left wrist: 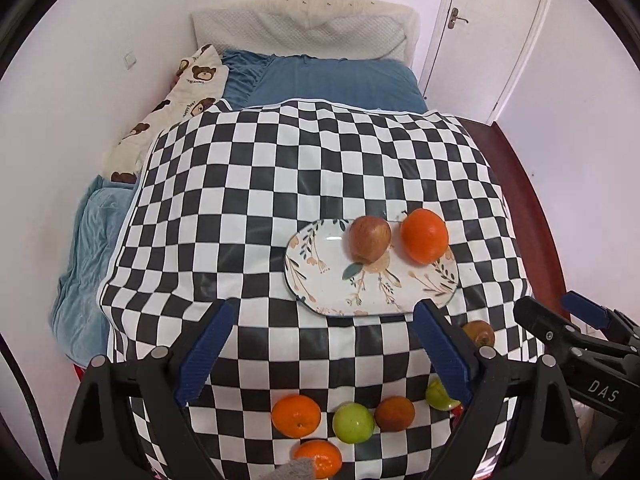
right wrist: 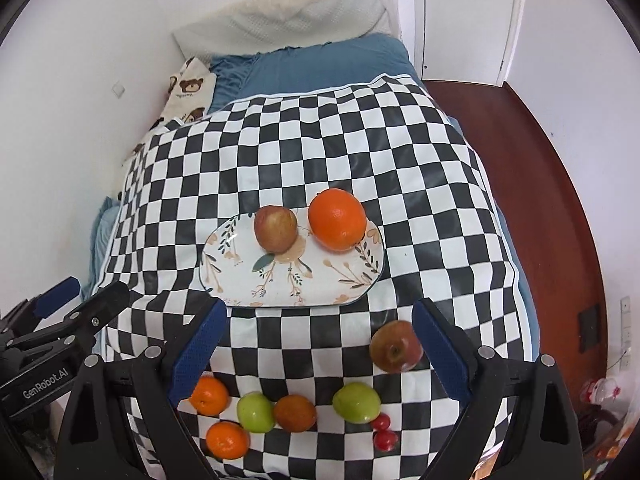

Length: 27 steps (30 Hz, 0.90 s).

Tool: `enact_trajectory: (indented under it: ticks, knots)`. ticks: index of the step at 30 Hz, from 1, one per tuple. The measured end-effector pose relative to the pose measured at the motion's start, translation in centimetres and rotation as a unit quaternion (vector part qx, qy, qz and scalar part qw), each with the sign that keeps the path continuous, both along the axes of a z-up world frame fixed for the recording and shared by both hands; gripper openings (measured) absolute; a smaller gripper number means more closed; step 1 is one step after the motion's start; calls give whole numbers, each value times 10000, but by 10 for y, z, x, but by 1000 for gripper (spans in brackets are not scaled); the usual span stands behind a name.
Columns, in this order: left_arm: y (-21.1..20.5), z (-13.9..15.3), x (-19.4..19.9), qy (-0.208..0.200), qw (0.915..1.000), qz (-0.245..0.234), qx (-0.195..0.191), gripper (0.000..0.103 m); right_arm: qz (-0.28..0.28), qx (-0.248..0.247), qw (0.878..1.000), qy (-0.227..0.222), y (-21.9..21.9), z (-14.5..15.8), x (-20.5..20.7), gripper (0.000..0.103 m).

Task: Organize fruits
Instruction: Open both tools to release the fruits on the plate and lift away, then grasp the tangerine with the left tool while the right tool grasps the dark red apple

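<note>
An oval floral plate point(left wrist: 372, 284) point(right wrist: 296, 276) lies on the checkered cloth and holds a red apple point(left wrist: 369, 239) point(right wrist: 276, 228) and a big orange point(left wrist: 424, 235) point(right wrist: 337, 219). Near the cloth's front edge lie loose fruits: small oranges point(left wrist: 296, 415) point(right wrist: 209, 395), green apples point(left wrist: 353, 423) point(right wrist: 356, 402), a brownish fruit point(left wrist: 394, 413) point(right wrist: 295, 413), another red apple point(right wrist: 395, 346) and two small red fruits point(right wrist: 383, 431). My left gripper point(left wrist: 320, 356) is open and empty above them. My right gripper point(right wrist: 318, 356) is open and empty too.
The checkered cloth point(left wrist: 304, 184) point(right wrist: 320, 148) covers a bed with blue bedding point(left wrist: 332, 80), a bear-print pillow point(left wrist: 176, 108) and a white pillow point(left wrist: 304, 28). Walls stand left; a door point(left wrist: 488, 20) and red-brown floor point(right wrist: 552, 184) are to the right.
</note>
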State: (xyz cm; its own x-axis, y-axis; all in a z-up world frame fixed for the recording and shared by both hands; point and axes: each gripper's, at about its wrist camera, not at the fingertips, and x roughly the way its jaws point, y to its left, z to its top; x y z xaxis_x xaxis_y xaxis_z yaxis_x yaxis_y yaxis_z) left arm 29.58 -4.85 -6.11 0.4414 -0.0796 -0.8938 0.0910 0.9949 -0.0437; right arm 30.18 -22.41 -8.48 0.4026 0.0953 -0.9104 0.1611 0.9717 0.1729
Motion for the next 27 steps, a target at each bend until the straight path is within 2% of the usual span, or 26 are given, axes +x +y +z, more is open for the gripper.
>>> enact_trajectory:
  ticks: [2, 3, 5, 8, 14, 17, 23, 26, 27]
  knots:
    - [3, -3, -4, 39, 10000, 70, -60, 92, -54, 117, 9999, 7, -3, -2, -9, 97]
    - [5, -6, -6, 88, 9999, 84, -76, 95, -89, 193, 9998, 34, -5, -4, -13, 100]
    - [8, -15, -9, 187, 9997, 159, -17, 100, -162, 271, 9995, 95, -10, -12, -20, 101]
    - [12, -33, -15, 343, 9991, 231, 100, 100, -348, 396, 9980, 343, -22, -35, -32, 101]
    - [29, -88, -19, 1000, 9936, 453, 262, 100, -706, 531, 9918, 925, -48, -92, -47, 101]
    - [38, -124, -18, 1575, 9856, 556, 258, 100, -863, 587, 9872, 1207, -63, -124, -45, 101]
    - [46, -188, -27, 2711, 9600, 691, -59, 100, -1076, 685, 9794, 1565, -80, -166, -33, 101]
    - [42, -212, -31, 3034, 9506, 624, -220, 99, -1126, 735, 9767, 1674, -83, -177, -26, 101]
    - [40, -218, -32, 3069, 9495, 600, -254, 92, -1159, 749, 9757, 1702, -84, -181, -24, 101]
